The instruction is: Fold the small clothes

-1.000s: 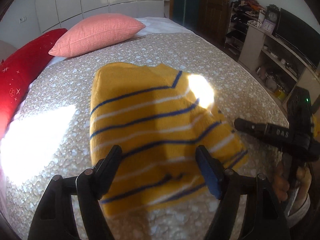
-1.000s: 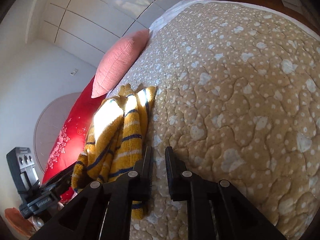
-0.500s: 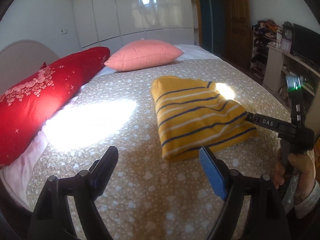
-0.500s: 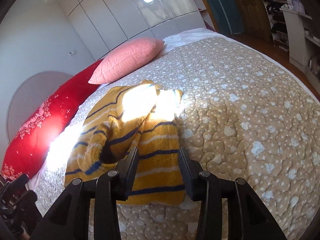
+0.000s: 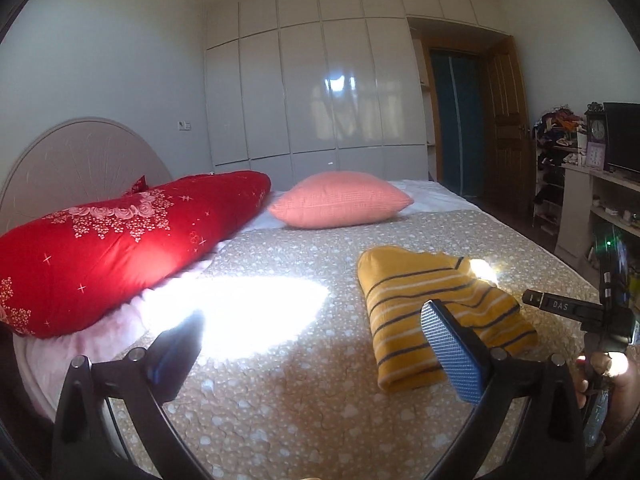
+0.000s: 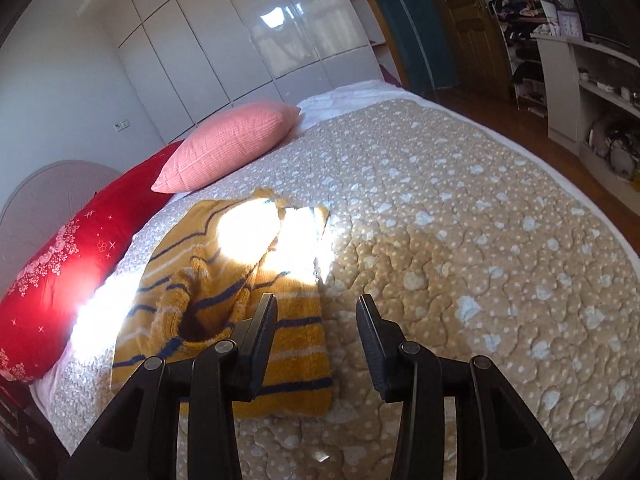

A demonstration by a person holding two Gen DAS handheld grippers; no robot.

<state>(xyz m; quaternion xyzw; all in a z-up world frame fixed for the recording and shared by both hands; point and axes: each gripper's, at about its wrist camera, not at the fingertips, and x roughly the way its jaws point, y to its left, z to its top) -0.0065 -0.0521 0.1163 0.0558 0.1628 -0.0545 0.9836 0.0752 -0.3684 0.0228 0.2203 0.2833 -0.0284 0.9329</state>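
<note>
A folded yellow sweater with navy and white stripes [image 5: 436, 312] lies on the beige quilted bed [image 5: 280, 392]. In the right wrist view the sweater [image 6: 224, 296] lies left of centre, with a sleeve opening on top. My left gripper [image 5: 308, 344] is open and empty, raised above the bed, back from the sweater. My right gripper [image 6: 316, 320] is open and empty, just above the sweater's near right edge. It also shows at the right edge of the left wrist view [image 5: 568, 308].
A red bolster [image 5: 120, 240] and a pink pillow [image 5: 340, 200] lie at the head of the bed. White wardrobes [image 5: 320, 92] stand behind. Shelves with a clock and a TV [image 5: 600, 168] line the right wall. The bed's right edge [image 6: 580, 184] drops to a wooden floor.
Both grippers have pulled back and lifted away from the sweater. My right gripper has opened wider. The sweater stays folded on the bed.
</note>
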